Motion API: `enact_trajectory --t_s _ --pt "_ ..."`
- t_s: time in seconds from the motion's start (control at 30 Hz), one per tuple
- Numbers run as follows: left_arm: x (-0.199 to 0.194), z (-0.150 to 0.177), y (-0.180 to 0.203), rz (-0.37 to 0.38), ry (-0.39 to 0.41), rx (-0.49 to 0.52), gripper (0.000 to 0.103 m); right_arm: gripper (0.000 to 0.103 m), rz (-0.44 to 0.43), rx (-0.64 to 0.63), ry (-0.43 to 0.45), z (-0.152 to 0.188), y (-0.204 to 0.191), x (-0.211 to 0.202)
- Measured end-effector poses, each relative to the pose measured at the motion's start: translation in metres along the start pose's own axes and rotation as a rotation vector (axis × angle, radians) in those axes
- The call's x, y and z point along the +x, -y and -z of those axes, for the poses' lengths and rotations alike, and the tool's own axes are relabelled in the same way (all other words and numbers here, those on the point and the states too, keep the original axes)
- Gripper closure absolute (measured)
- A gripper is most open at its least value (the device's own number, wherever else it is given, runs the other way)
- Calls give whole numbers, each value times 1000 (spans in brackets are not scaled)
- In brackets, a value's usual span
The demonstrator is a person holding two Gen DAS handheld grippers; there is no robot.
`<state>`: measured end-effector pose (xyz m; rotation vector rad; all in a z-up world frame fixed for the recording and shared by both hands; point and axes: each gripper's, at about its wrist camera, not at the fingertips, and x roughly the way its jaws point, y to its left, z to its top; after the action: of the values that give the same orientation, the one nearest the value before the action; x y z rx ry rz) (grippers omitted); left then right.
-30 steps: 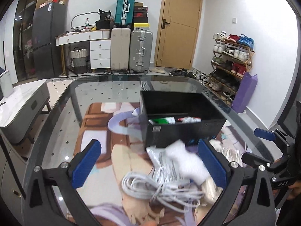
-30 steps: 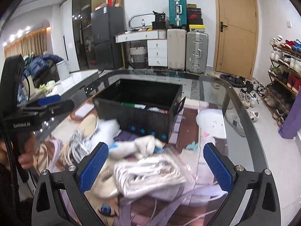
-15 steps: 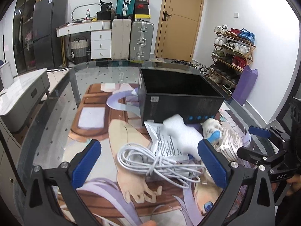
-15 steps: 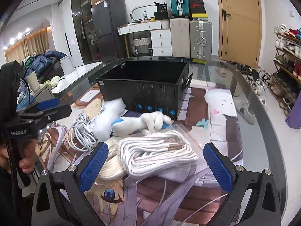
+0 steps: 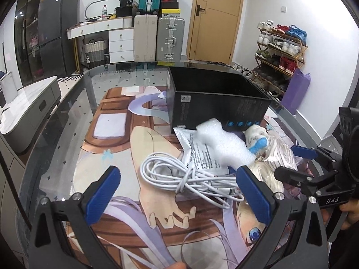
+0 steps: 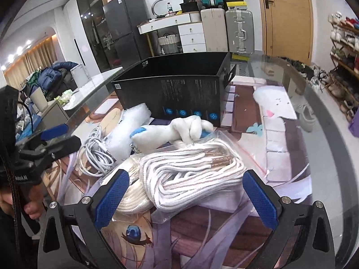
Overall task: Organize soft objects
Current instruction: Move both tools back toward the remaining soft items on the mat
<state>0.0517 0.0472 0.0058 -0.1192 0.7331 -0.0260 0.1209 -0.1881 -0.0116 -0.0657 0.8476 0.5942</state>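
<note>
Glass table [image 5: 67, 121], black box [image 5: 215, 103], cable coil [image 5: 179, 174]

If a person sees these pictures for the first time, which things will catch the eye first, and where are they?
The black box stands open in the middle of the glass table. Against its front wall lies a pile of pale soft things: a white foam piece, a coiled white cable and a bag of white cords. Both grippers, left and right, are open and empty, near the pile.
</note>
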Motion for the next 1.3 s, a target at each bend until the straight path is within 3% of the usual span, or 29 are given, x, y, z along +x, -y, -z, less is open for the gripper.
enact_trajectory --t_s 0.17,0.33,0.53,0.9,1.1,1.3 --pt "2 2 3 1 -1 13 0 1 -20 44 6 -3 3 2" --pt "4 1 2 1 -5 4 0 1 17 71 13 -4 0 7" --pt "6 2 2 -2 -14 14 0 0 61 9 -58 -1 -2 12" --pt "11 3 -2 -10 -27 11 0 0 143 -6 -112 9 34 1" --pt "12 3 -3 16 -37 -10 0 0 80 137 -48 0 38 -1" --pt "14 3 -3 25 -39 -13 0 0 204 154 -54 -11 21 17"
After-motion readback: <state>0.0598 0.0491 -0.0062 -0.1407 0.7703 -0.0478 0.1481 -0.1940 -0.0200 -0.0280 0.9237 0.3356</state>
